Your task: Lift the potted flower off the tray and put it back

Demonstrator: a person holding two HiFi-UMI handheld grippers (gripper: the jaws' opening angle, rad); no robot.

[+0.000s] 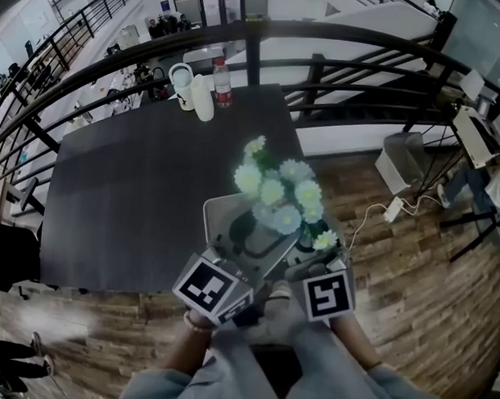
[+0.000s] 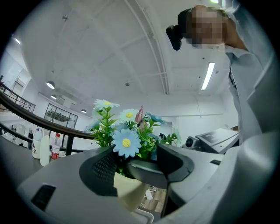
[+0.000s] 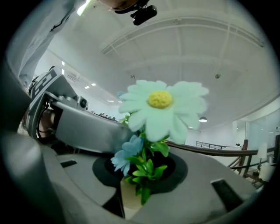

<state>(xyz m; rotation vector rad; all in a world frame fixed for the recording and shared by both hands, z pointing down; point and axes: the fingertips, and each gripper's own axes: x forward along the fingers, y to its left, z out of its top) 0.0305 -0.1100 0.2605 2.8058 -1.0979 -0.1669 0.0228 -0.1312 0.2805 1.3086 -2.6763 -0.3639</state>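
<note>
The potted flower (image 1: 279, 196) has pale blue and white daisies over green leaves; the blooms hide its pot in the head view. It hangs just above a light grey tray (image 1: 221, 211) at the dark table's near right corner. My left gripper (image 1: 260, 264) and right gripper (image 1: 313, 256) come at it from opposite sides, both held level. In the left gripper view the cream pot (image 2: 129, 190) sits between the black pads (image 2: 100, 168) of the left gripper (image 2: 135, 168), which is shut on it. The right gripper (image 3: 140, 175) is likewise shut on the pot (image 3: 130, 197).
A white kettle, a pale bottle (image 1: 203, 97) and a red-labelled bottle stand at the far edge of the dark table (image 1: 136, 191). A black railing (image 1: 264, 35) runs behind it. A power strip (image 1: 393, 209) with a cable lies on the wood floor to the right.
</note>
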